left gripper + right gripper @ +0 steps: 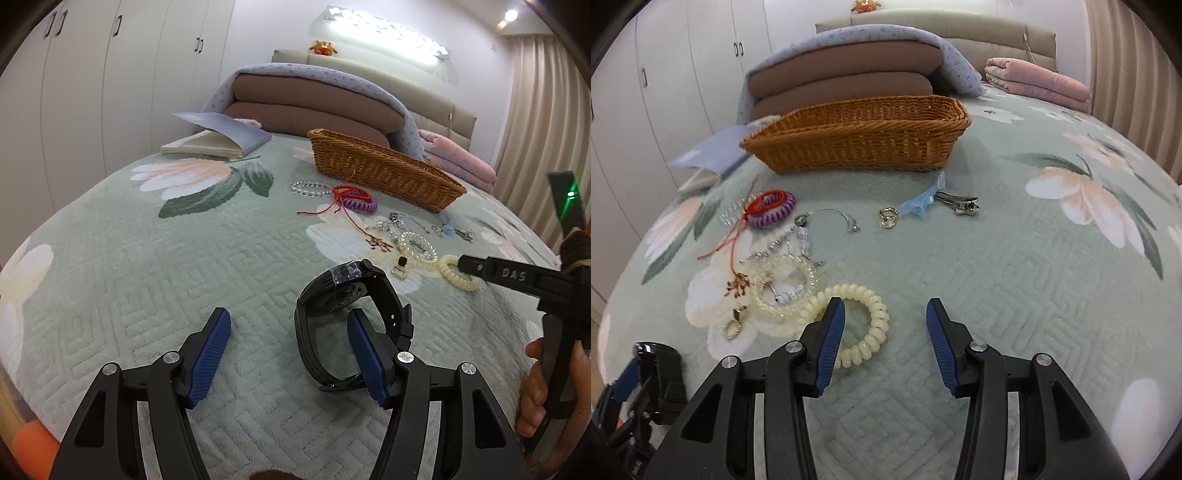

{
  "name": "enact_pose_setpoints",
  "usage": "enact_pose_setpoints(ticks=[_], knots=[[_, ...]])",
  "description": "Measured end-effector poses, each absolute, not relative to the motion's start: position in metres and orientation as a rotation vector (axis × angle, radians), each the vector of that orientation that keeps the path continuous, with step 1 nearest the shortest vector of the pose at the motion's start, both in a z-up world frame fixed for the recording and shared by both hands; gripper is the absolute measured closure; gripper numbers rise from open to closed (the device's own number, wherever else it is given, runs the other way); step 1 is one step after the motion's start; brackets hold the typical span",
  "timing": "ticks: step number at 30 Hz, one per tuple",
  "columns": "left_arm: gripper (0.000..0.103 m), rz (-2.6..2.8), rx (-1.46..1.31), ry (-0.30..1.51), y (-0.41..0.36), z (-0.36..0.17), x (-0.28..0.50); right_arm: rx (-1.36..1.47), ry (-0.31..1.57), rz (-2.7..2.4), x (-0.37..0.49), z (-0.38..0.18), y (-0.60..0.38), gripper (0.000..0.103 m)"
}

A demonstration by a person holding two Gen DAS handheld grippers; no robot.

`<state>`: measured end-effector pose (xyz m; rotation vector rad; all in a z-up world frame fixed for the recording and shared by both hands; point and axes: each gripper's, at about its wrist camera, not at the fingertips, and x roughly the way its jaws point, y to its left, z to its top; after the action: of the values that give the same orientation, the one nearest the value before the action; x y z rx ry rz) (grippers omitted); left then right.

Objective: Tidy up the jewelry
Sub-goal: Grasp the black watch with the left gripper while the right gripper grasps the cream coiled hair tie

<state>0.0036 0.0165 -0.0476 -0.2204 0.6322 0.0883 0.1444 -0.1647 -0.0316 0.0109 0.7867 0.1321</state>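
On the pale green quilted bedspread (979, 266), the jewelry lies scattered in front of the long woven wicker basket (857, 136), which sits in the upper middle of the right wrist view and looks empty from here.

The right gripper (885, 332) hangs low at the bottom centre, its jaws partly open and gripping nothing. Its left blue pad sits inside the loop of the cream spiral coil hair tie (875, 325), whose right-hand strand lies in the gap between the pads. The pads do not press on it.

In the left wrist view, the left gripper (290, 343) stands wide at the bottom centre. Its right pad is inside the loop of the chunky black wristwatch (347, 295), lying on its side just above; whether the pad touches the strap I cannot tell, and nothing is clamped.

The step in hand looks like picking up the cream hair tie. To do it well, close the pads squarely on that one strand, keeping clear of the clear spiral tie (783, 284) and the beaded silver chain (790, 243) touching it on the left, so they are not dragged along. Then lift straight up before carrying it to the basket.
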Motion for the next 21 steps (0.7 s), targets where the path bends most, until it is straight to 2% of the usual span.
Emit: enact_pose_setpoints(ticks=[3,6,7,8,10,12,13,14,21], knots=[[0.036,0.090,-0.220,0.632,0.017,-0.048,0.004,-0.076,0.802,0.106,0.148,-0.036,-0.150,0.050],[0.038,0.095,-0.208,0.633,0.016,-0.048,0.005,-0.134,0.805,0.086,0.150,-0.037,-0.140,0.053],[0.055,0.090,-0.205,0.631,0.015,-0.048,0.005,-0.138,0.806,0.089,0.150,-0.037,-0.139,0.055],[0.081,0.077,-0.204,0.629,0.014,-0.048,0.005,-0.135,0.803,0.095,0.150,-0.037,-0.139,0.056],[0.083,0.040,-0.243,0.635,0.015,-0.049,0.007,-0.136,0.798,0.109,0.148,-0.037,-0.138,0.071],[0.084,0.033,-0.237,0.632,0.013,-0.049,0.007,-0.144,0.791,0.119,0.145,-0.036,-0.136,0.076],[0.085,0.027,-0.237,0.629,0.012,-0.049,0.007,-0.142,0.789,0.126,0.145,-0.036,-0.136,0.084],[0.098,0.027,-0.240,0.626,0.012,-0.049,0.006,-0.130,0.784,0.145,0.143,-0.035,-0.137,0.086],[0.098,-0.017,-0.289,0.621,0.019,-0.049,0.007,-0.015,0.762,0.226,0.140,-0.031,-0.153,0.089]])
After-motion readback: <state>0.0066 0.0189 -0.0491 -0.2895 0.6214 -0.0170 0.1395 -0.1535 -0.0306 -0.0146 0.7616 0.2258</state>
